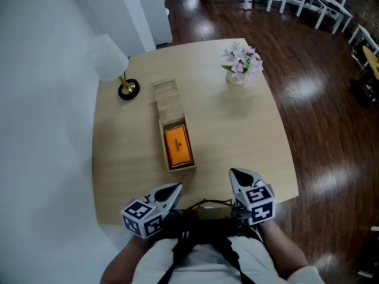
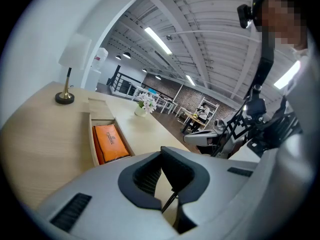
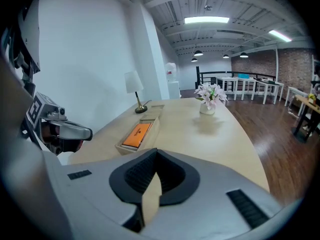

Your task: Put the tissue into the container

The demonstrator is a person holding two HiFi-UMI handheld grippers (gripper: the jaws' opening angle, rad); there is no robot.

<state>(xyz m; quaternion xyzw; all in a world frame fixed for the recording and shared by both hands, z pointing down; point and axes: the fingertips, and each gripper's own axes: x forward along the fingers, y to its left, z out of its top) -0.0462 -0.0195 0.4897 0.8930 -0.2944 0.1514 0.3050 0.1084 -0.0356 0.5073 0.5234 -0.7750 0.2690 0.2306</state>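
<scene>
An orange tissue pack lies inside a long open wooden container at the middle of the table. In the left gripper view the tissue pack fills the container; the right gripper view shows the tissue pack in the container too. My left gripper hovers over the table's near edge, shut and holding nothing. My right gripper is beside it, a little farther right, also shut and holding nothing. Both are short of the container and apart from it.
A wooden lid panel lies at the container's far end. A white-shaded lamp on a black base stands at the table's far left. A vase of pink flowers stands at the far right. Dark wood floor surrounds the round-cornered table.
</scene>
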